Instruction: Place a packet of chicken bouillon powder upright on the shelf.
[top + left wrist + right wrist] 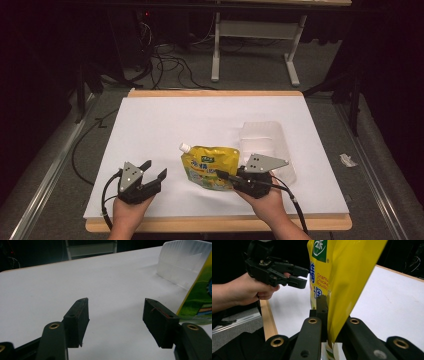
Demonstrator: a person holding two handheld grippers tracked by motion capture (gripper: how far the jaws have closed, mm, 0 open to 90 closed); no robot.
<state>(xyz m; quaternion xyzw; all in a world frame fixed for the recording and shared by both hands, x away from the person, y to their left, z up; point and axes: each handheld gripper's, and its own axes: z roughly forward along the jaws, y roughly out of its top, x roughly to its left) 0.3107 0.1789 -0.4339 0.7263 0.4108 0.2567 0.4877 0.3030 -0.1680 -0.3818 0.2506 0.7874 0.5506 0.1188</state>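
Note:
A yellow spouted pouch (209,167) with green label and white cap stands tilted near the table's front middle. My right gripper (223,174) is shut on its lower right edge, and in the right gripper view the jaws pinch the pouch (344,270) at my right gripper (328,315). My left gripper (155,169) is to the left of the pouch, open and holding nothing. Its pads (77,317) stand wide apart over the bare white surface at my left gripper (116,315), with the pouch (200,295) off to the right.
A clear plastic container (265,142) lies behind and to the right of the pouch, also the clear container (182,262). The white sheet (200,115) covers a wood-edged table (215,223). Cables and a stand are on the floor beyond. A paper scrap (347,160) lies off the table's right side.

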